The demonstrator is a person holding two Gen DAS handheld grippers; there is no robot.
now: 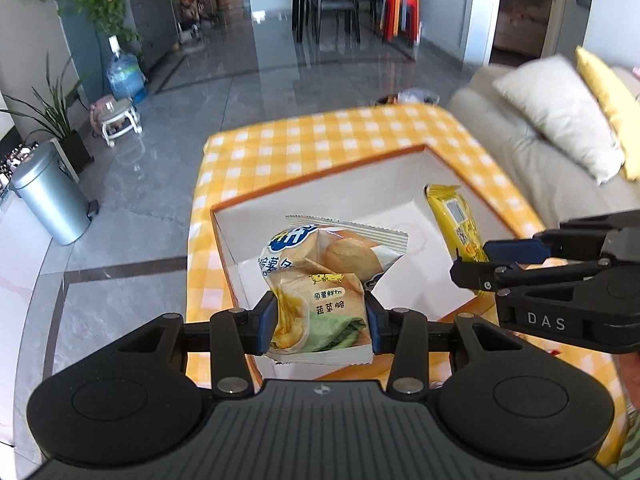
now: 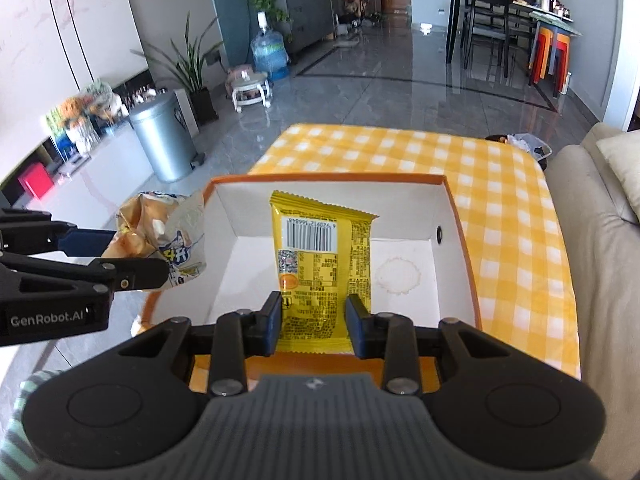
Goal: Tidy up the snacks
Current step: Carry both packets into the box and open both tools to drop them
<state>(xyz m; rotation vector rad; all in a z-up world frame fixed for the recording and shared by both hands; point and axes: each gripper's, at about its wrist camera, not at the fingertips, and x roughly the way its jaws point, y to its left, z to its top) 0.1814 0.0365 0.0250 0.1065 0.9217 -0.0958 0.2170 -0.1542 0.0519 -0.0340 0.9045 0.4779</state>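
- Landmark: open box (image 1: 320,184), white inside, orange rim, sitting on yellow-checked tablecloth (image 1: 312,140).
- Left gripper (image 1: 320,320) over near-left part of box; blue pads clamped on two small snack packets (image 1: 320,312), bunched together.
- Nearer of the two: cream and green wrapper with crisps pictured. Farther: crumpled, blue logo, round biscuit print, sticking out above box interior.
- From right wrist camera, left gripper (image 2: 156,248) seen at left of box, past its left wall, crumpled packets (image 2: 168,232) pinched at the tip.
- Right gripper (image 2: 312,320) over near edge of box; pads closed on lower part of yellow packet (image 2: 320,256).
- Yellow packet held upright, barcode and printed back facing camera, top seam toward far wall of box, hanging above box floor.
- From left wrist camera, right gripper (image 1: 472,268) at right side of box, yellow packet (image 1: 452,220) against right wall region.
- Box floor bare apart from faint ring stain (image 2: 398,276) right of yellow packet; small dark hole (image 2: 439,234) in right wall.
- Sofa (image 1: 520,152) with cushions beyond right side of box; grey bin (image 2: 160,136) on floor, far left of box.
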